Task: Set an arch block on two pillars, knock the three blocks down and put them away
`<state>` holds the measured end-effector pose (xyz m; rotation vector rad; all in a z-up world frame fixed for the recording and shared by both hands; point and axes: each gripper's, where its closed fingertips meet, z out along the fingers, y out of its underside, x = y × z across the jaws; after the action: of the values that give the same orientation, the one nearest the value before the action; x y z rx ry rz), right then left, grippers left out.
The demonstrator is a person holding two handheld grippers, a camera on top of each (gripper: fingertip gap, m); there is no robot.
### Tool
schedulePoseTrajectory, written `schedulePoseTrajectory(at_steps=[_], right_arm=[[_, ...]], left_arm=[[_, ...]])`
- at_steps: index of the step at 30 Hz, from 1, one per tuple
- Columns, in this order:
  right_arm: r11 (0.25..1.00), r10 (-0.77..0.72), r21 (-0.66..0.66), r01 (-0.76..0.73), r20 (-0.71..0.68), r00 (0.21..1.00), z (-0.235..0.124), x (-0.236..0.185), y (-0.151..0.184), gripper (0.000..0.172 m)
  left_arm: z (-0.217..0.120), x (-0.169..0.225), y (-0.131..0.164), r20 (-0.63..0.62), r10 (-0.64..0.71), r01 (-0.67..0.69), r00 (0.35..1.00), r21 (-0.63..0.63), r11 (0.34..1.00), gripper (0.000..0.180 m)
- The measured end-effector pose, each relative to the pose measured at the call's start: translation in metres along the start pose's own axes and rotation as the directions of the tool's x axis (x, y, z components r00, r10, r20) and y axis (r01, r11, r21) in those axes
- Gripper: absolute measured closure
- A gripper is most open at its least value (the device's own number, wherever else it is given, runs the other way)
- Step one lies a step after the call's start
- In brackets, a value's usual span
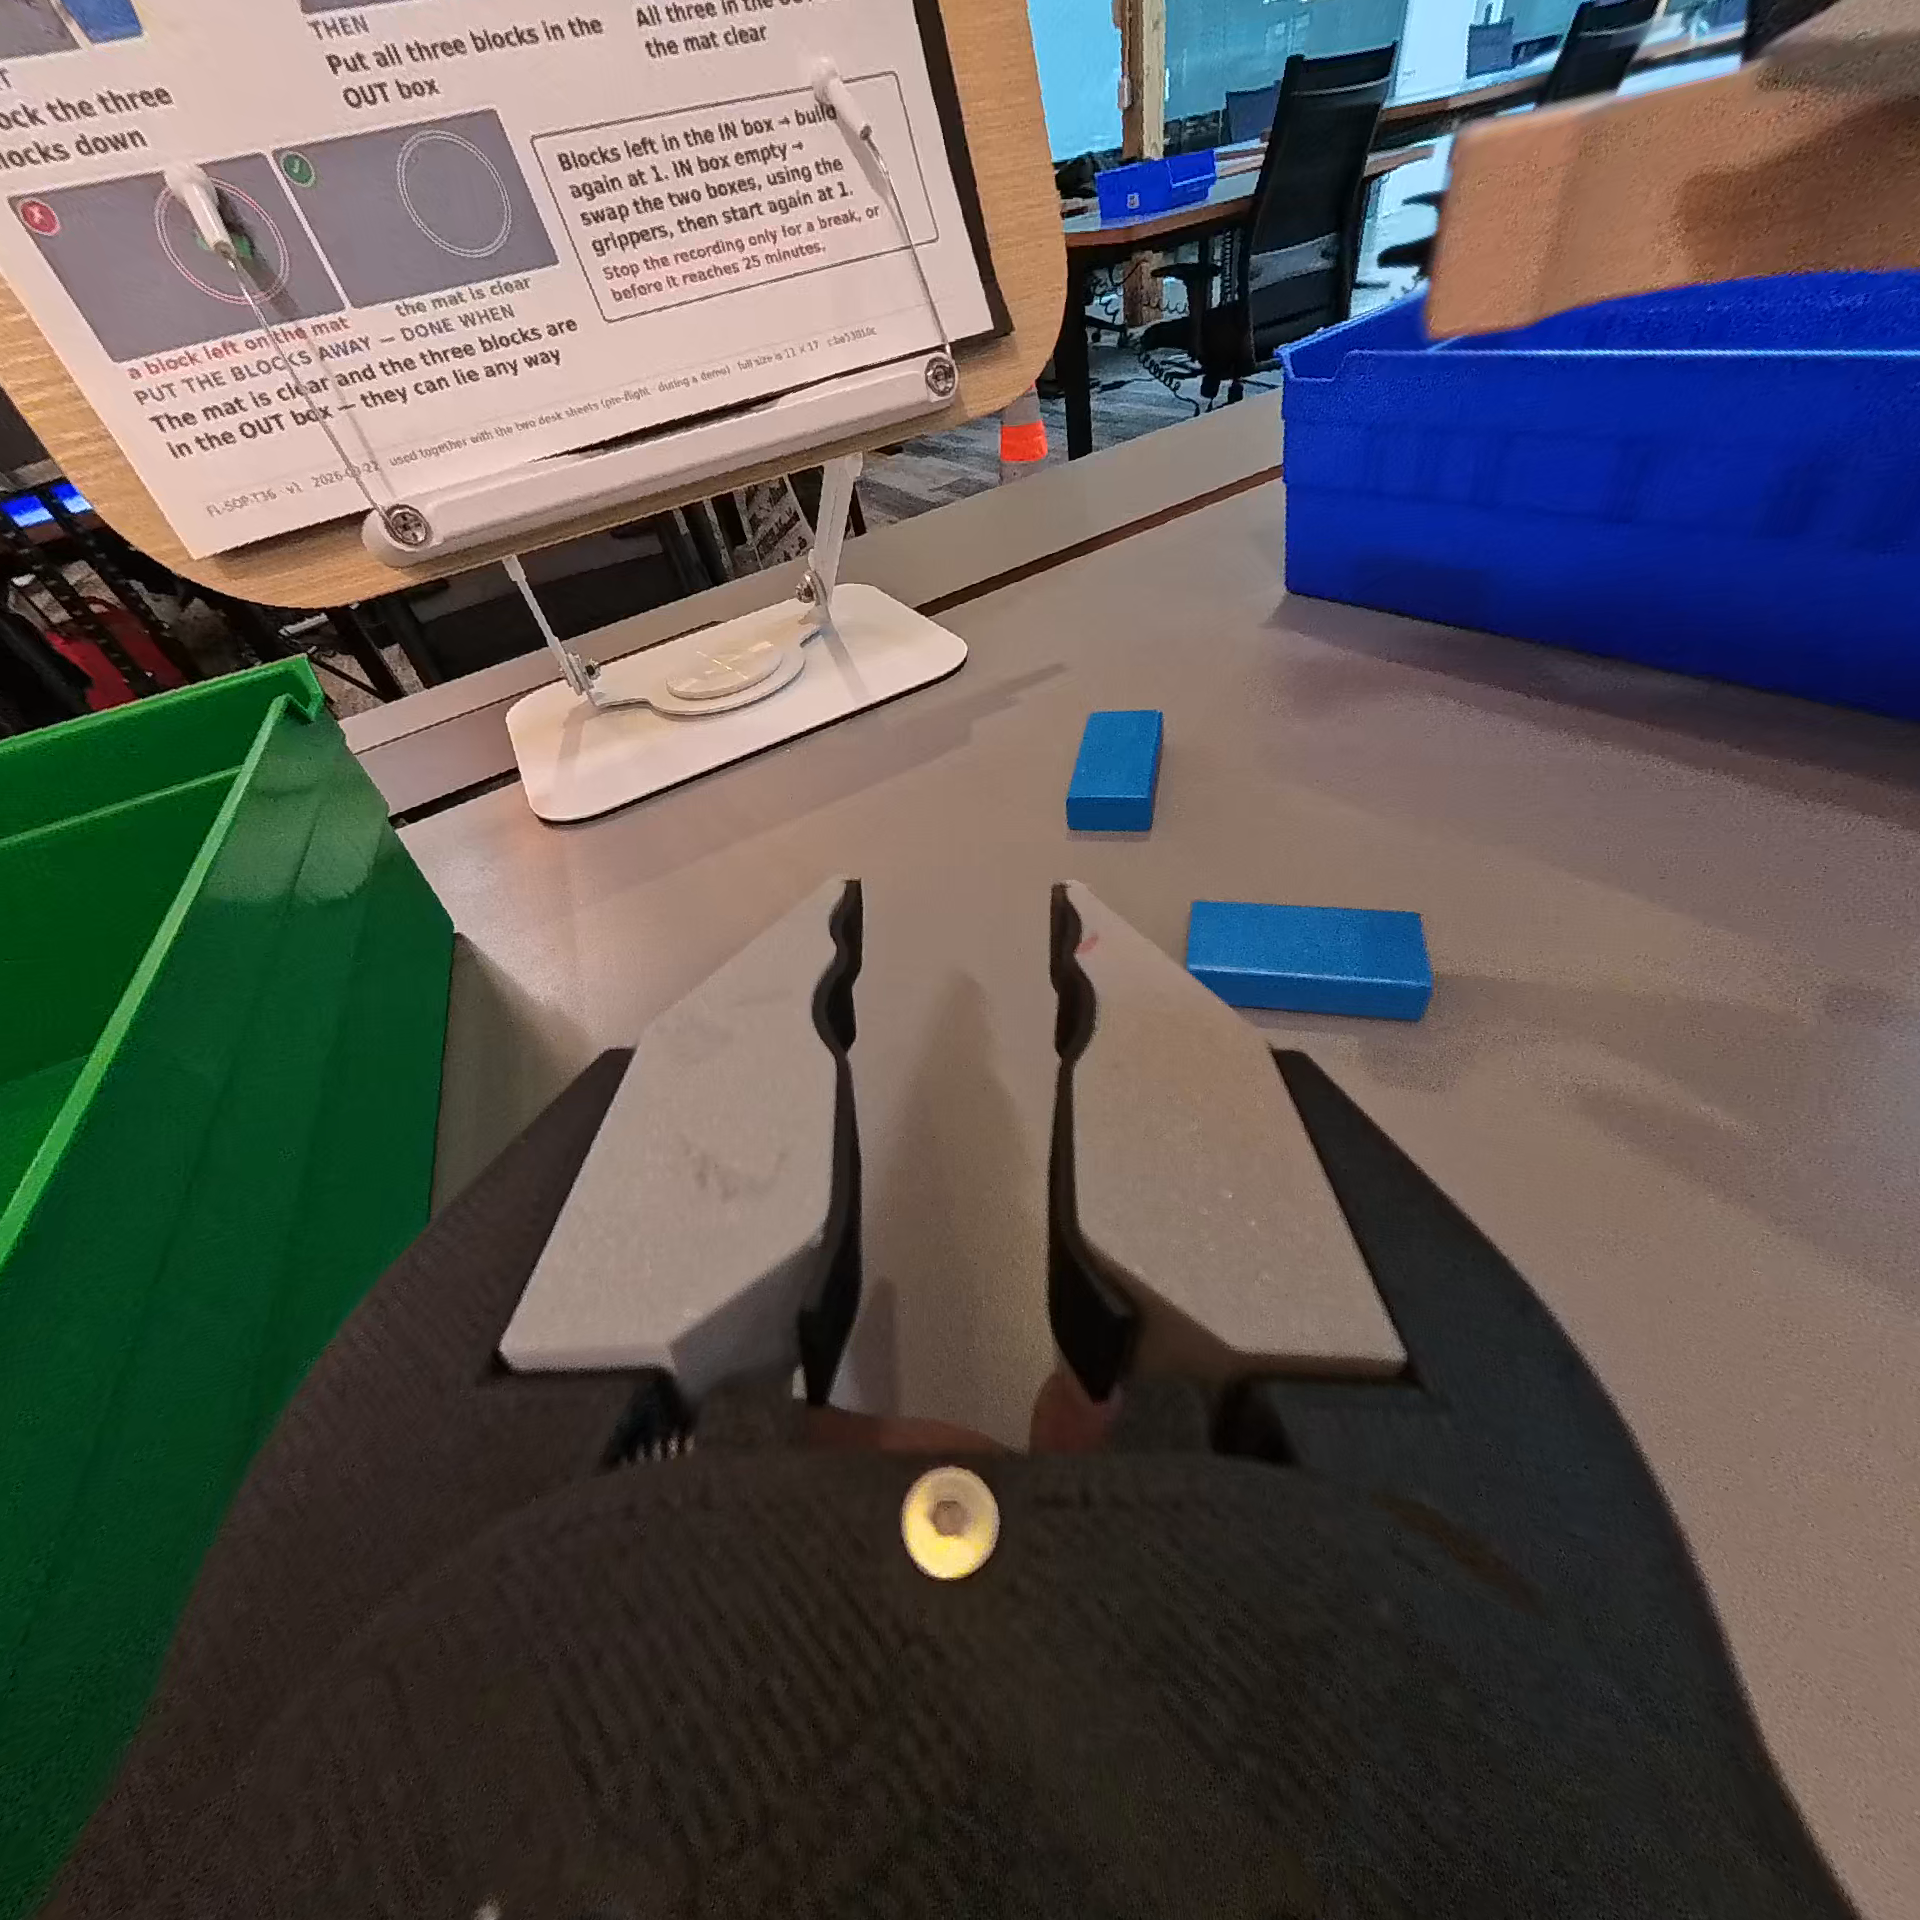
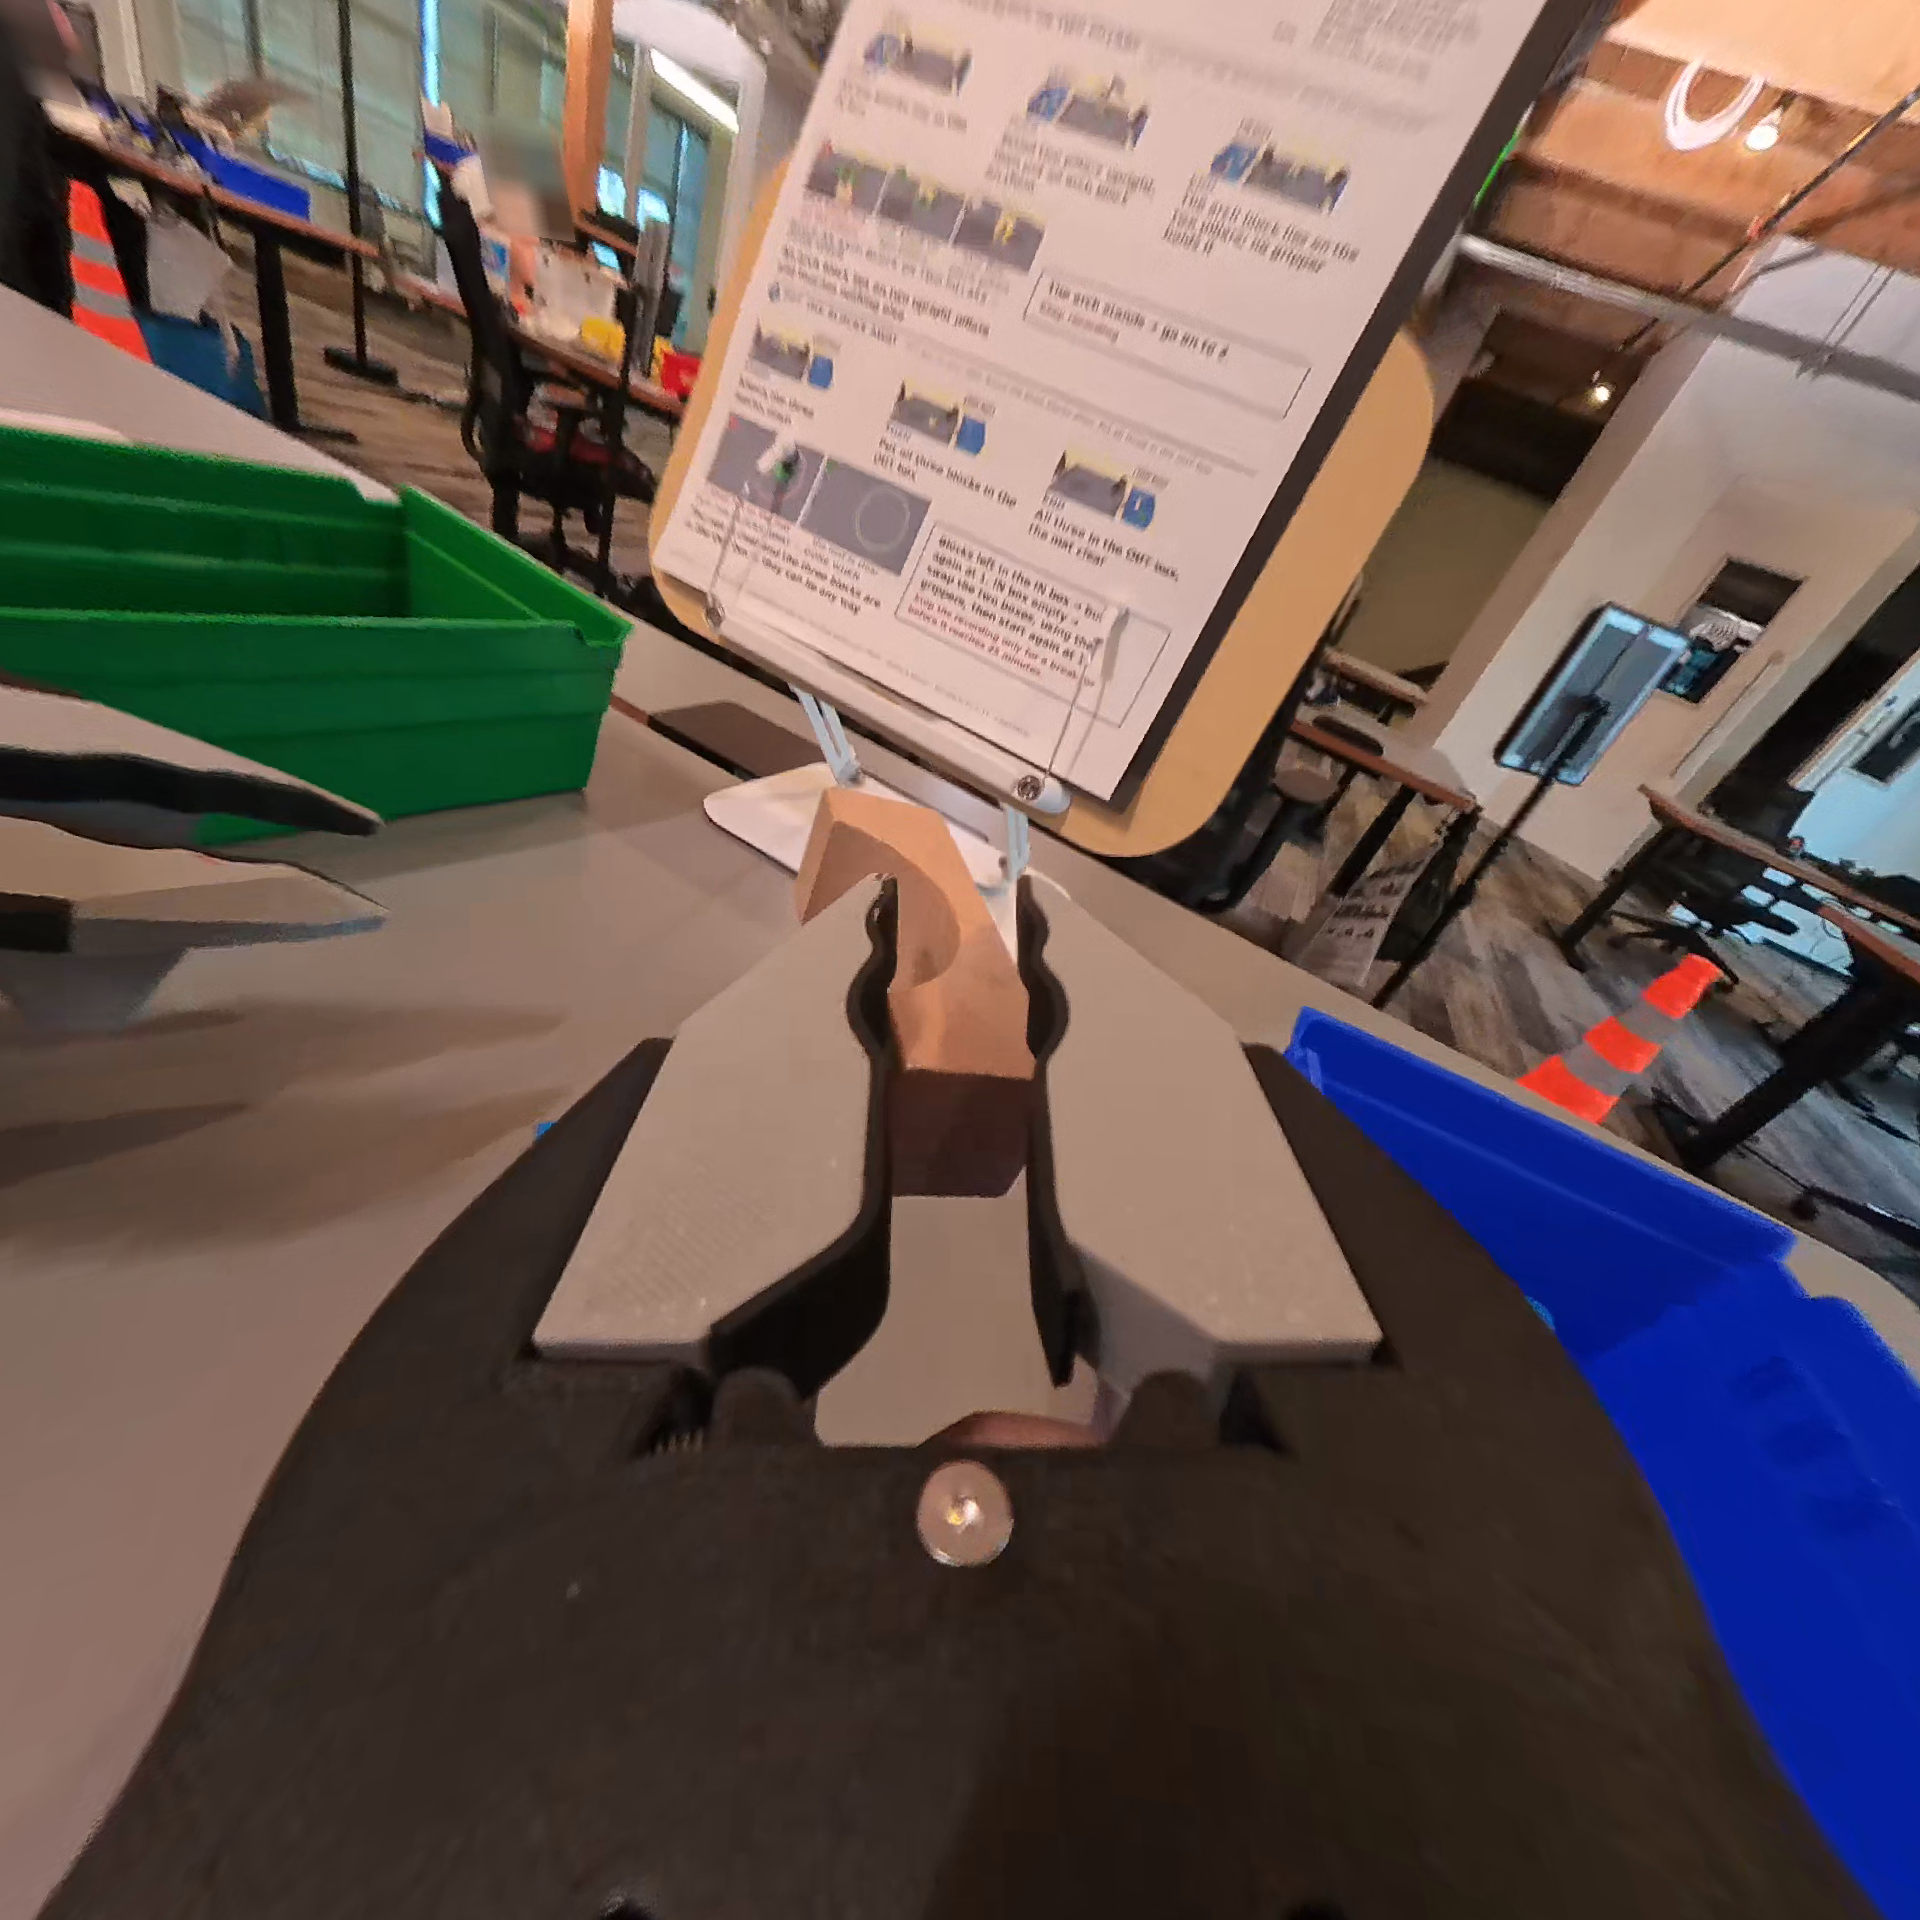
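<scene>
Wooden arch block (image 2: 951, 987) sits clamped in the right gripper (image 2: 954, 904), both pads pressing its sides, lifted over the counter (image 2: 416, 1091) near the blue bin (image 2: 1662, 1351). The left gripper (image 1: 956, 904) hangs partly open with nothing in it — two blue blocks (image 1: 1114, 769) (image 1: 1309, 958) lie flat on open counter just to its right, the green bin (image 1: 187, 987) close on its left.

My own fingers (image 2: 769, 1091) hide the arch block's (image 2: 961, 997) lower sides; the green bin (image 1: 187, 1039) and blue bin (image 1: 1600, 499) run off-frame.
</scene>
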<state>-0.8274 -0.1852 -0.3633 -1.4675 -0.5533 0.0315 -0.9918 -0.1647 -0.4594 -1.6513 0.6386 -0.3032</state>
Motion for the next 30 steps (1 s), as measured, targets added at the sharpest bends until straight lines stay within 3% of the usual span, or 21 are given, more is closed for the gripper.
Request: schedulePoseTrajectory(at_steps=[2, 5, 10, 18, 19, 25, 30], right_arm=[[1.0, 0.013, 0.014, -0.013, 0.018, 1.0, -0.008, 0.001, -0.001, 0.152], [0.993, -0.058, -0.104, 0.052, -0.054, 0.997, -0.003, 0.02, 0.026, 0.152], [0.951, 0.044, -0.308, -0.016, 0.085, 0.995, 0.008, 0.007, 0.074, 0.152], [0.832, 0.1, -0.553, 0.043, 0.226, 0.969, 0.011, -0.029, 0.133, 0.153], [0.825, 0.103, -0.563, 0.049, 0.236, 0.966, 0.01, -0.031, 0.136, 0.172], [0.799, 0.13, -0.6, 0.043, 0.243, 0.961, 0.008, -0.033, 0.146, 0.172], [0.843, 0.104, -0.538, 0.017, 0.194, 0.976, 0.012, -0.021, 0.132, 0.166]], left_arm=[[0.001, 0.001, 0.001, -0.007, -0.002, 0.002, 1.0, -0.011, 1.0, 0.146], [0.003, 0.001, 0.003, -0.012, -0.003, 0.003, 1.0, -0.025, 1.0, 0.144], [0.0, 0.0, 0.0, -0.002, -0.002, 0.002, 1.0, -0.001, 1.0, 0.145], [0.0, 0.002, 0.0, -0.002, 0.017, -0.017, 1.0, 0.0, 1.0, 0.145], [0.0, 0.003, 0.0, -0.003, 0.021, -0.021, 1.0, -0.001, 1.0, 0.145], [0.0, 0.004, 0.001, -0.006, 0.033, -0.033, 0.999, -0.006, 0.999, 0.145], [0.0, 0.004, 0.0, -0.006, 0.028, -0.028, 1.0, -0.006, 1.0, 0.145]])
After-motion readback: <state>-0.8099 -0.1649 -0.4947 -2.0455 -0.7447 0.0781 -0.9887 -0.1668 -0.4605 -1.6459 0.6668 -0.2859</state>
